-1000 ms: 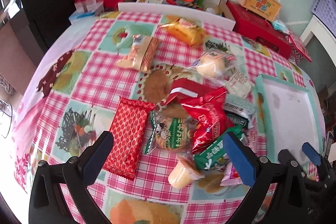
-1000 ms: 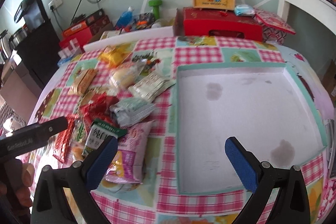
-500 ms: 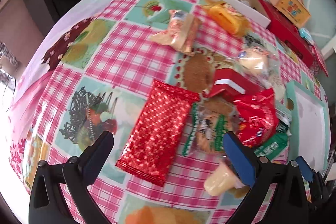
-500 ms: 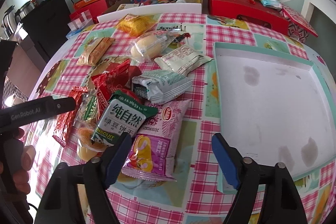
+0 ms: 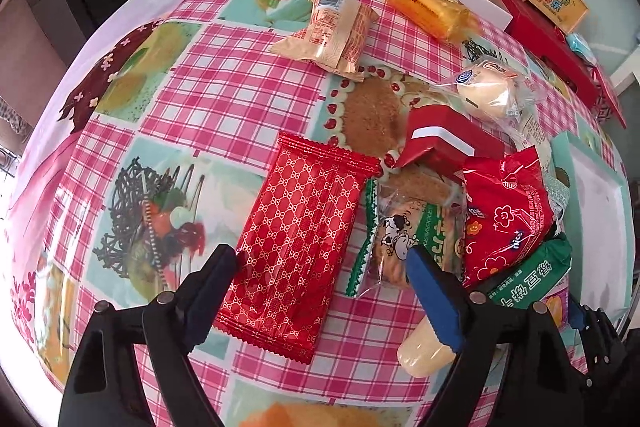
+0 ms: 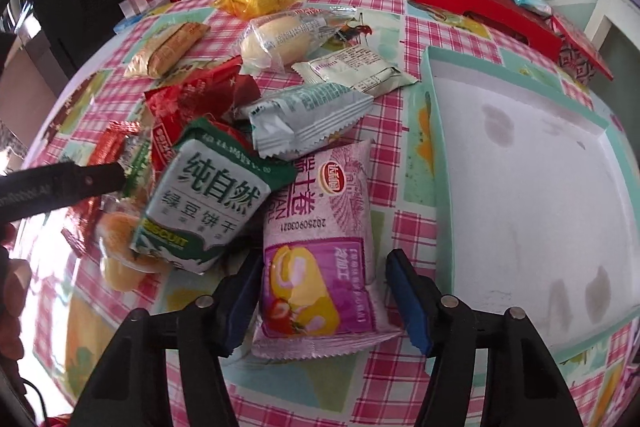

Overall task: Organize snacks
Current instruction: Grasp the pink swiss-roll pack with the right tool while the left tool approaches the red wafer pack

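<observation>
Your right gripper has its jaws spread to either side of the purple pack, pads level with the pack's lower half and not yet pinching it. That straddle suits a grab across the short width, which a soft pillow pack takes well. Your left gripper is also open, its left pad at the lower edge of the red wafer pack; the right pad sits over the cow biscuit pack, so closing now might catch both. Whether the left pad touches the wrapper is hard to tell through the fisheye.

Outward from the purple pack, the green biscuit bag overlaps its upper left corner and a grey-green pack lies over its top edge; lift low and slide out, or those will drag along. The tray is just to the right with nothing in it, so the carry looks short. All the snacks are still heaped on the checked cloth, none sorted yet.
</observation>
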The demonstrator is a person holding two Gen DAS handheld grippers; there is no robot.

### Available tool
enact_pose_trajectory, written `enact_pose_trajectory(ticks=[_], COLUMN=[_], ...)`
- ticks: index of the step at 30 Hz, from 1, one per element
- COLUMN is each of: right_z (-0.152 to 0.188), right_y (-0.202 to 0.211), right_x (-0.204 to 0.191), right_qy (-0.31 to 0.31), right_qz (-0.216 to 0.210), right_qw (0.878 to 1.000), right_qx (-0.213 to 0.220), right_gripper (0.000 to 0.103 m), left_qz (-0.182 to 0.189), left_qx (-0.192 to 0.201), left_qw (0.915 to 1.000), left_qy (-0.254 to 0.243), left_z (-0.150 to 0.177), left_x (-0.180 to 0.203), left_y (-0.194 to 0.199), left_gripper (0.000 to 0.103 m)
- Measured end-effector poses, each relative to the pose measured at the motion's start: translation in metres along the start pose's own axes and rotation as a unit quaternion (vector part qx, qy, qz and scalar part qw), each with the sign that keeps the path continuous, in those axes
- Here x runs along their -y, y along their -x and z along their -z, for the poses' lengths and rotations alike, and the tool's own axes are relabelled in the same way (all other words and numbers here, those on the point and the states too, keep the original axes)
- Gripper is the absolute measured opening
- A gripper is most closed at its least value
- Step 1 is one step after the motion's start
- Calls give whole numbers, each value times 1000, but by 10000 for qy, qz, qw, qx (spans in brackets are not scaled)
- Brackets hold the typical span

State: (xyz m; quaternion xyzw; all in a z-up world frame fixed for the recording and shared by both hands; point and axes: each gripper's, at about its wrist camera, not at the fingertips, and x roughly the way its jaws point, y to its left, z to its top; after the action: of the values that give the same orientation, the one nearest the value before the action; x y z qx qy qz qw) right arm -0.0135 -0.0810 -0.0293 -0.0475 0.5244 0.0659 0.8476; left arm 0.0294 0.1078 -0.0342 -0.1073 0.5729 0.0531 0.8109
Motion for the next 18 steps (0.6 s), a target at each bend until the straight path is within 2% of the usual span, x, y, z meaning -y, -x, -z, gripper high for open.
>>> enact_pose_trajectory(ticks=[18], right_z=[1], right_y=[8], right_x=[0], right_qy=[0], right_qz=[35], right_qw=[9999], right_qx=[139], right_gripper=[57], left_qz=[-196], left_qx=[98], left_qw=[9990], left_qy=[382], left_z=[7], left_x=[-34], left_y=[12], left_gripper=[86])
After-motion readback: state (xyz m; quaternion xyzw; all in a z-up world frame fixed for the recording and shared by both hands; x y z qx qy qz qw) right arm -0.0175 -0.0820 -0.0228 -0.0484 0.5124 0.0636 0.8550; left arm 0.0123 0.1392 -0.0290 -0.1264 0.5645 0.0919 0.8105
